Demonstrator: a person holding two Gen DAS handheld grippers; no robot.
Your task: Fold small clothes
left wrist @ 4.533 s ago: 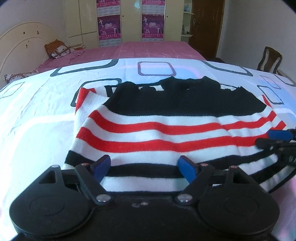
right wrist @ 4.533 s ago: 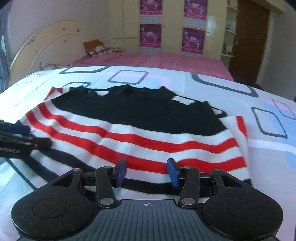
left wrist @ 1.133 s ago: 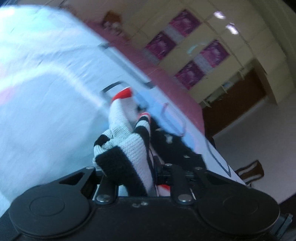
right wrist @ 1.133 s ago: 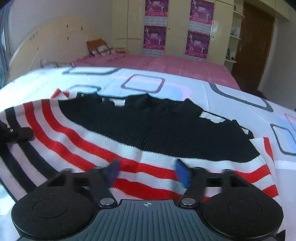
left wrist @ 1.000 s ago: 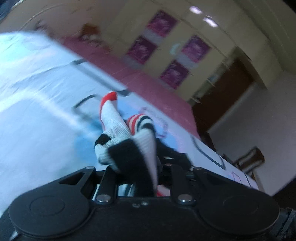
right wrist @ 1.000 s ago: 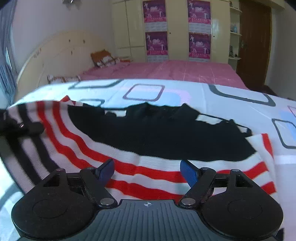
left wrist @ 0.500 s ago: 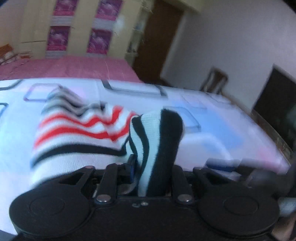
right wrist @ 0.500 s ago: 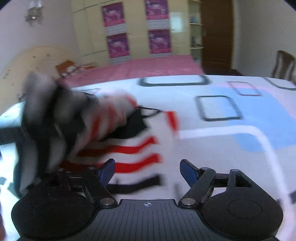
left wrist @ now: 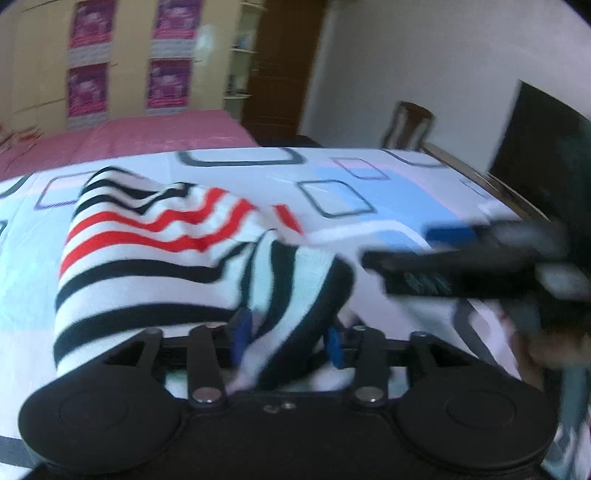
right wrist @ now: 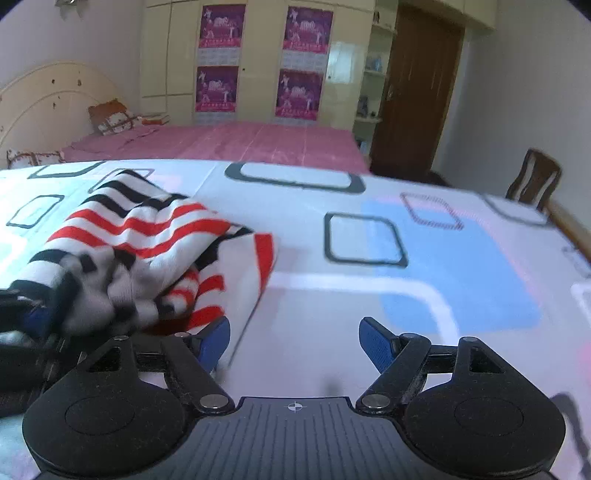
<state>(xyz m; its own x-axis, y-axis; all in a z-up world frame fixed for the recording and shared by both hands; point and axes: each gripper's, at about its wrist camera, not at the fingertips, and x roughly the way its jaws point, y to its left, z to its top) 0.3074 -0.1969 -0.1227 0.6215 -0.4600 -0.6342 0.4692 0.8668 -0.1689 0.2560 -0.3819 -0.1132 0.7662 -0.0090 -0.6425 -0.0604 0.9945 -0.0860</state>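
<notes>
Sweater [left wrist: 147, 251] lies folded sideways across itself on the bedsheet [right wrist: 369, 302], rumpled; squaring and further folds appear to remain. Left gripper [left wrist: 288, 334], jaws just opening, straddles the sweater's hem loosely; right gripper [right wrist: 295, 341], beside the sweater, gapes empty.

You're in a bedroom, plainly someone's home. You're working over a bed spread with a white sheet [right wrist: 332, 302] printed with rounded squares and blue patches. Beyond it you've got a second bed under a pink cover [right wrist: 236, 142], with an arched cream headboard [right wrist: 40, 99] at its left end and patterned pillows [right wrist: 110, 118] lying there. Facing you across the room, a tall cream wardrobe [right wrist: 258, 62] carries four purple posters [right wrist: 221, 27] on its doors. To its right there's a dark wooden door [right wrist: 413, 92], and a wooden chair [right wrist: 535, 181] stands by the plain white wall.
</notes>
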